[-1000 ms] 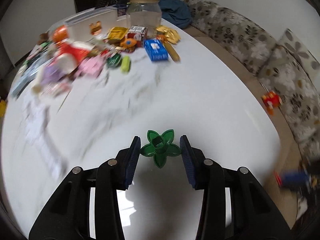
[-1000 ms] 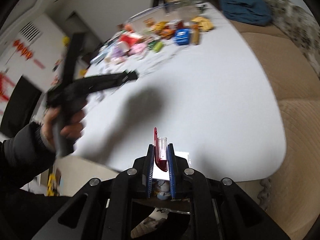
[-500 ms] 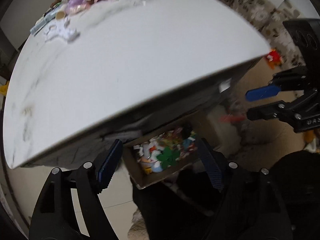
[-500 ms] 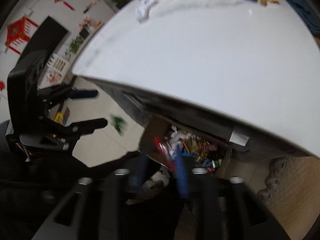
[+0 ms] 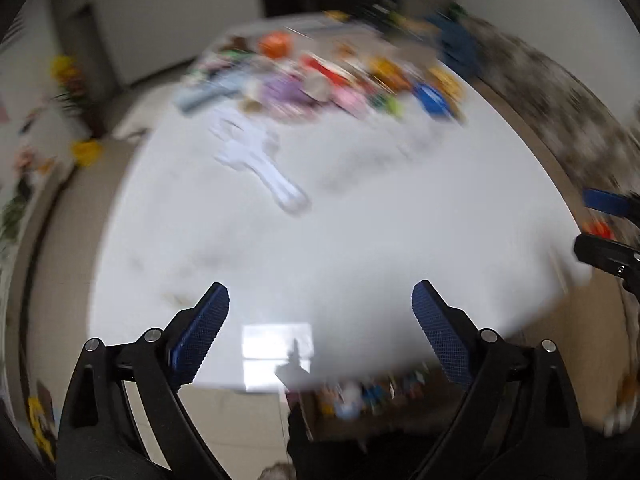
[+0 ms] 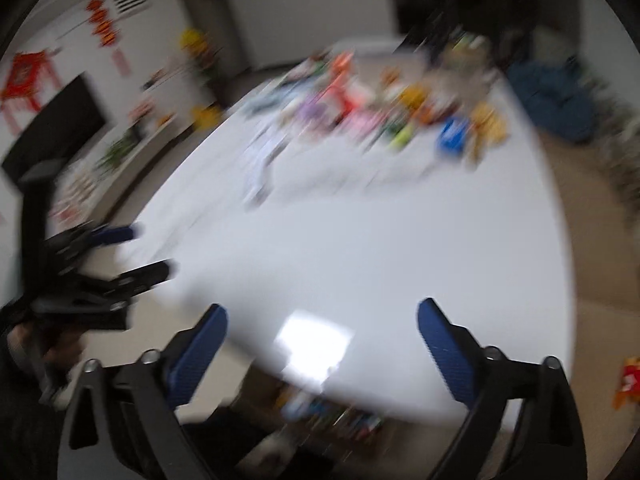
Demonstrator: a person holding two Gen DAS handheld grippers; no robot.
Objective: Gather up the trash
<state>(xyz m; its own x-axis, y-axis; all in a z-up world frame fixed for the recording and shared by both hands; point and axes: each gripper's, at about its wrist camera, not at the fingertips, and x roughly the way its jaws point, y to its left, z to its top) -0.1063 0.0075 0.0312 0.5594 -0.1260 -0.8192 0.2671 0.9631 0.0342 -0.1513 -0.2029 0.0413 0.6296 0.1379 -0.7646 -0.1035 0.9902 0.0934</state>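
Both views are blurred by motion. A pile of colourful trash lies at the far side of the white table, with white scraps nearer. My left gripper hangs over the table's near edge, its jaws opening wide with nothing between them. My right gripper is also opening and holds nothing. Each gripper shows in the other's view: the right gripper at the right edge, the left gripper at the left. A cardboard box of trash sits under the near edge.
A patterned sofa runs along the table's right side, with a blue cloth at its far end. A red packet lies on the floor at the right. A dark screen and yellow flowers stand on the left.
Both grippers swung up from the box under the table edge to face the tabletop. The green flower piece and the red tube left the jaws, which have spread wide.
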